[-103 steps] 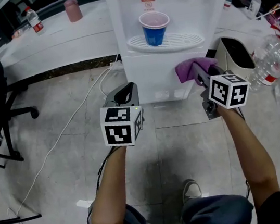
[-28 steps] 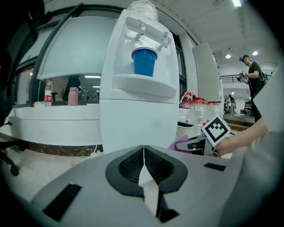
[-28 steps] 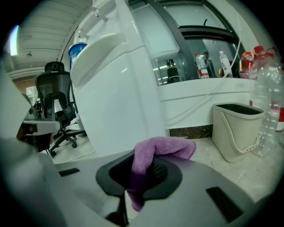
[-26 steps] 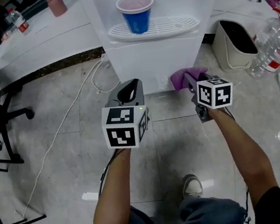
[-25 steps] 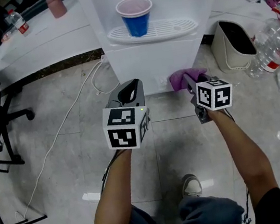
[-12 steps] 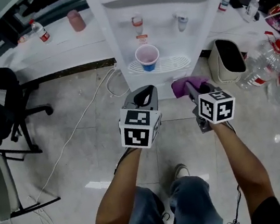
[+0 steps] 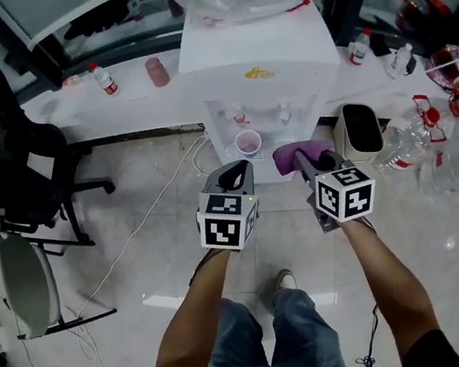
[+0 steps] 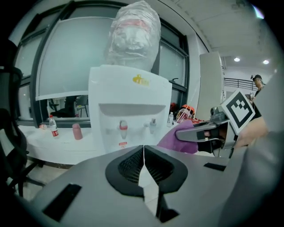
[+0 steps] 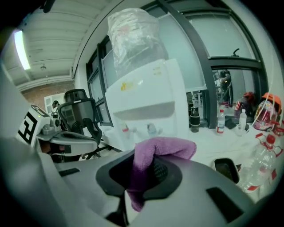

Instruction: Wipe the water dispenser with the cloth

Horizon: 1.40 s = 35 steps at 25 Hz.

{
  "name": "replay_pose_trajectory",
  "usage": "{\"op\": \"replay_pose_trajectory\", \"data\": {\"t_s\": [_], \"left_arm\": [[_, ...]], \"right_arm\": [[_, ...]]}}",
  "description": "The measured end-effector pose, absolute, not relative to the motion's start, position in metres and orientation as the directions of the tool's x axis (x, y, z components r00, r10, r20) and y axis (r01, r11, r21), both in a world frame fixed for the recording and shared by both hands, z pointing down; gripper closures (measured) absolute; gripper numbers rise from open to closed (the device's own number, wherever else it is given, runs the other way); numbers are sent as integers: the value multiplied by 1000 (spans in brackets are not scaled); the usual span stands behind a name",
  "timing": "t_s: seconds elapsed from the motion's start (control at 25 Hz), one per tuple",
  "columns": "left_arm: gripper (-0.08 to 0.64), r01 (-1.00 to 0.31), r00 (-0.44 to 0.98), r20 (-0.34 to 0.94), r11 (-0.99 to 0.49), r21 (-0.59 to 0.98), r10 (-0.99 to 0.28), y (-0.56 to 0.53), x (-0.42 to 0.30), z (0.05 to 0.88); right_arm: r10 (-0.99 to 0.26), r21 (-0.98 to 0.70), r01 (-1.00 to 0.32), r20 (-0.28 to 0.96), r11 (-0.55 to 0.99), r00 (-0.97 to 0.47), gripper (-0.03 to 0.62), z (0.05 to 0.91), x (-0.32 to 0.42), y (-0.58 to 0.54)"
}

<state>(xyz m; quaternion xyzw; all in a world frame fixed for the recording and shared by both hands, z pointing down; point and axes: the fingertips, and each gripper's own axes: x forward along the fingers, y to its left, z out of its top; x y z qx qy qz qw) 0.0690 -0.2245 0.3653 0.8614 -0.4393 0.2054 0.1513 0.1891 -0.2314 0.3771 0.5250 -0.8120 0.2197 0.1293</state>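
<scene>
Cloth [image 7: 284, 156], purple and bunched, is clamped in my right gripper's [image 7: 302, 163] jaws, held up in front of the water dispenser [image 7: 259, 70] and apart from it. My left gripper [image 7: 234, 175] hangs just beside, jaws pressed together on nothing. A cup [image 7: 248, 142] stands on the dispenser's drip tray below the taps.
</scene>
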Motion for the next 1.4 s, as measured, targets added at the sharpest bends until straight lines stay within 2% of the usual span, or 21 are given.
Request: {"op": "replay_pose_trajectory", "data": {"t_s": [0.32,0.68,1.08,1.4], "left_arm": [[532,-852,488,484,-517,84,-726,-218,63,236],[532,-879,447,411,-475,38,-794,-224,56,115],[532,-884,427,345,-466,-36,-836,-217,64,56],[532,-890,422,324,-454,-28,-847,-211,66,55]], "right_arm": [[-803,-149,-905,419,400,-424,552,240,193,-220],[-852,-61,-903,309,426,-423,551,99,199,-222],[-888,-49,-913,218,404,-405,552,34,221,-211],[-882,-9,-905,217,426,-418,552,35,219,-206]]}}
